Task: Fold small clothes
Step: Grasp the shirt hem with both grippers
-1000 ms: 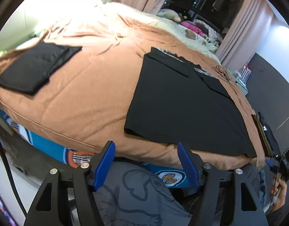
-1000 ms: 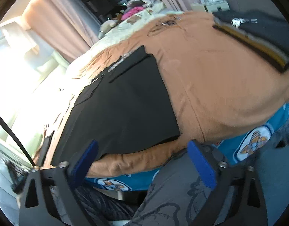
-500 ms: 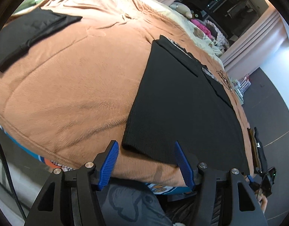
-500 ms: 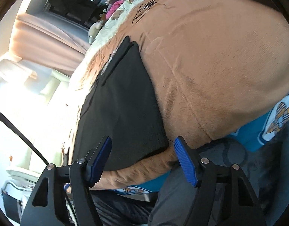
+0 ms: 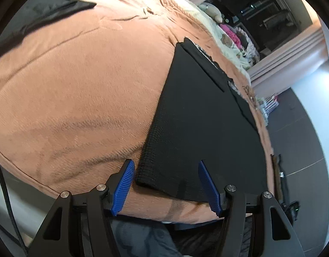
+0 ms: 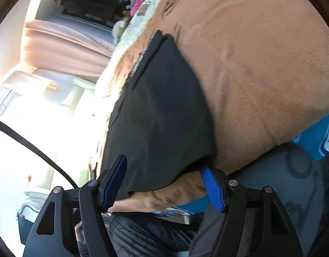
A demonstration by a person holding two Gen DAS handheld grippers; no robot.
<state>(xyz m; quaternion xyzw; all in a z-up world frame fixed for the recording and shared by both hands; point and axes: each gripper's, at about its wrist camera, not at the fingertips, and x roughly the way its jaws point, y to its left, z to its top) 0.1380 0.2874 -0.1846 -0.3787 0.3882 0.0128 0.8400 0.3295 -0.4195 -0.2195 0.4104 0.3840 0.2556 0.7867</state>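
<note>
A black garment (image 5: 203,117) lies flat on a brown blanket (image 5: 78,81) that covers the bed. It also shows in the right wrist view (image 6: 162,115). My left gripper (image 5: 166,184) is open, its blue fingers on either side of the garment's near left corner, at the bed's front edge. My right gripper (image 6: 164,182) is open, its blue fingers on either side of the garment's near right corner. Neither holds the cloth.
A folded black garment (image 5: 46,10) lies at the far left of the blanket. Soft toys and pink items (image 5: 228,30) sit at the far end of the bed. Curtains (image 6: 63,51) hang beyond. A blue patterned sheet (image 6: 314,137) shows under the blanket's edge.
Both grippers have moved forward and down to the garment's near corners. The cloth now sits between each pair of open fingers. The garment has not moved.
</note>
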